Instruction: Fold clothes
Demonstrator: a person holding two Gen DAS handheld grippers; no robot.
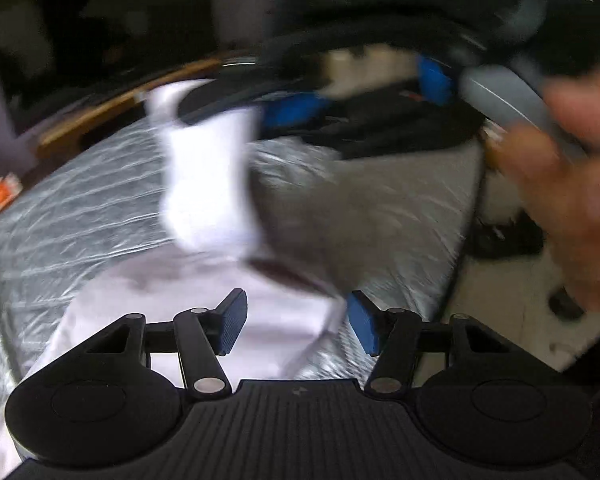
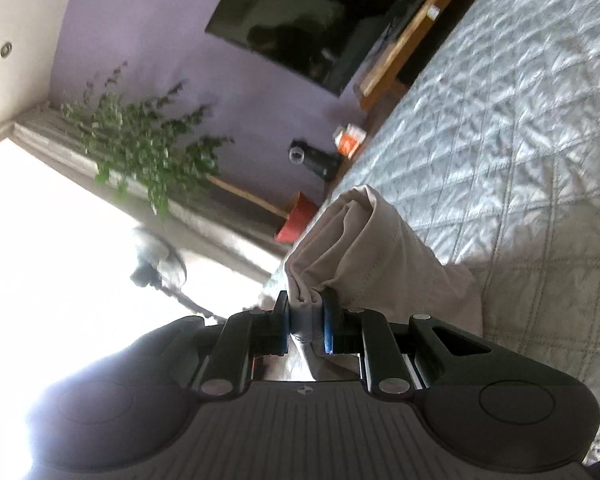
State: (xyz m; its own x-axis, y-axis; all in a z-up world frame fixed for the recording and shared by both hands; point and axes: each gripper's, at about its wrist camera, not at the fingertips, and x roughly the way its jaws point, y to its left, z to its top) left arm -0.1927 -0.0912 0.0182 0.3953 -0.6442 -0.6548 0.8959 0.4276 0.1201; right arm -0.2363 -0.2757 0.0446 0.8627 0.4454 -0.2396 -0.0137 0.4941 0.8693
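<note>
A pale white garment (image 1: 204,320) lies spread on the quilted bed (image 1: 80,208). One part of it (image 1: 208,176) is lifted and hangs in the air, blurred by motion. My left gripper (image 1: 299,325) is open just above the flat part, with nothing between its blue pads (image 1: 234,322). In the right wrist view, my right gripper (image 2: 306,320) is shut on a bunched fold of the garment (image 2: 364,248), held off the bed (image 2: 520,120). The right tool shows in the left wrist view as a dark blur with blue pads (image 1: 292,110), held by a hand (image 1: 572,200).
A dark TV (image 2: 308,16) hangs on the purple wall over a wooden shelf (image 2: 412,32). A leafy plant (image 2: 148,140) and a red pot (image 2: 296,216) stand by the bright window. The bed's right edge (image 1: 468,216) drops to a pale floor.
</note>
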